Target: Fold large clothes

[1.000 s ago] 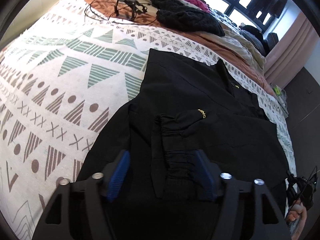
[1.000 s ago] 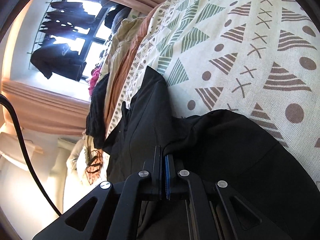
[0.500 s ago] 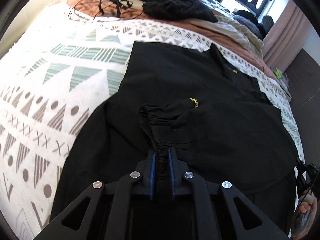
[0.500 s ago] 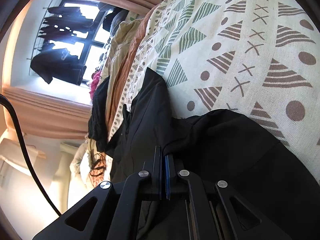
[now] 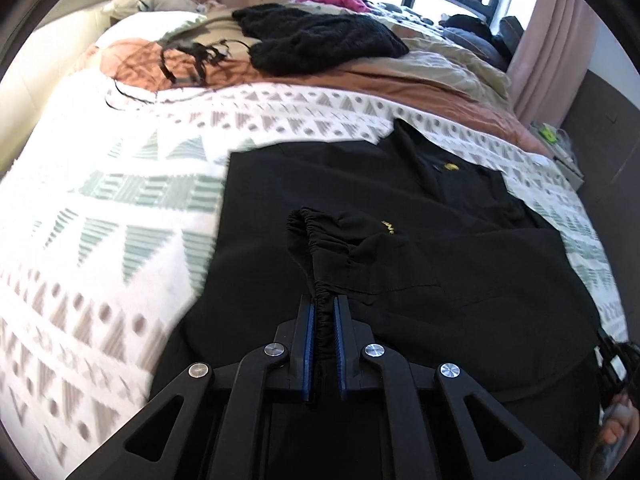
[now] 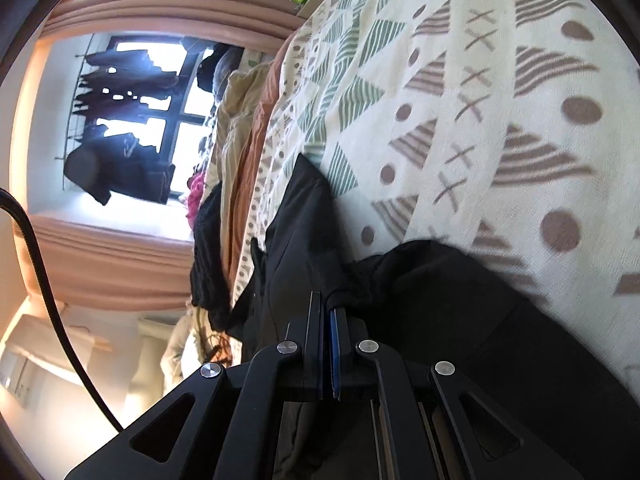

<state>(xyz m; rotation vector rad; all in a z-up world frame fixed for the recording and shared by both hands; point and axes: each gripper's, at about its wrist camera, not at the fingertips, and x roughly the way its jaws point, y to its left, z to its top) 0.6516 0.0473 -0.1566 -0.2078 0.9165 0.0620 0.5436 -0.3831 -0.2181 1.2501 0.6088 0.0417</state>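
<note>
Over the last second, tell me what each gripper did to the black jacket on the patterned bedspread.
The left gripper began open astride the gathered elastic cuff of the black jacket, then shut on that cuff and lifted it. The view tilted up, showing more of the far bed. The right gripper stayed shut on a bunched fold of the jacket, barely moving. The patterned bedspread and black knitted pile lie unchanged.

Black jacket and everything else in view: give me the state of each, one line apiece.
black jacket: spread flat on the bed, one sleeve folded across its body.
elastic cuff: pinched between the left gripper's pads.
left gripper: shut on the cuff.
right gripper: shut on a bunched edge of the jacket.
patterned bedspread: laid flat under the jacket.
black knit garment: heaped, unfolded, at the far end.
</note>
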